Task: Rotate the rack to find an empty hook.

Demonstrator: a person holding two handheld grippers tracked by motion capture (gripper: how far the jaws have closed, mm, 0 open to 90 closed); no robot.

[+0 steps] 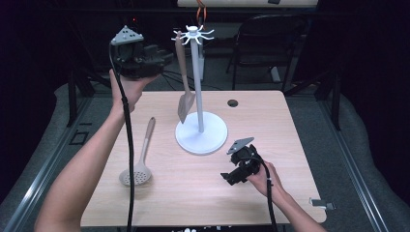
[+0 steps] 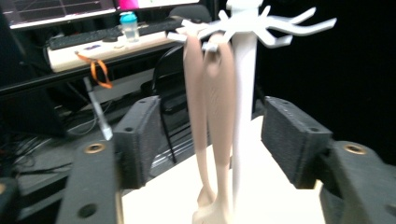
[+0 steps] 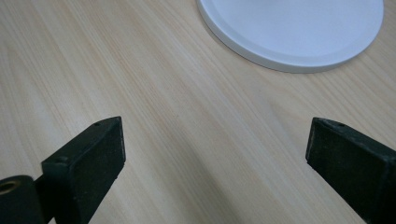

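The beige wooden spatula (image 1: 183,77) hangs against the white metal hook stand (image 1: 198,87), blocking that side. Bare counter (image 1: 193,188) lies open between the slotted beige spoon (image 1: 139,164) and the right tongs (image 1: 228,177)

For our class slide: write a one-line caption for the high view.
Left gripper open beside beige spatula hanging on white hook stand.

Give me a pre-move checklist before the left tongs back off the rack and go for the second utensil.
1. Spatula hung on the rack: ok, its handle top sits on a hook and the blade hangs beside the pole.
2. Left tongs released: ok, jaws stand apart with the handle between them, pads not pressing.
3. Spatula at rest: cannot tell, it looks blurred in the left gripper view.
4. Rack upright on its base: ok.
5. Slotted spoon reachable: ok, it lies flat on the table, left of the base, nothing on it.
6. Right tongs out of the way: ok, open, near the table in front of the base.
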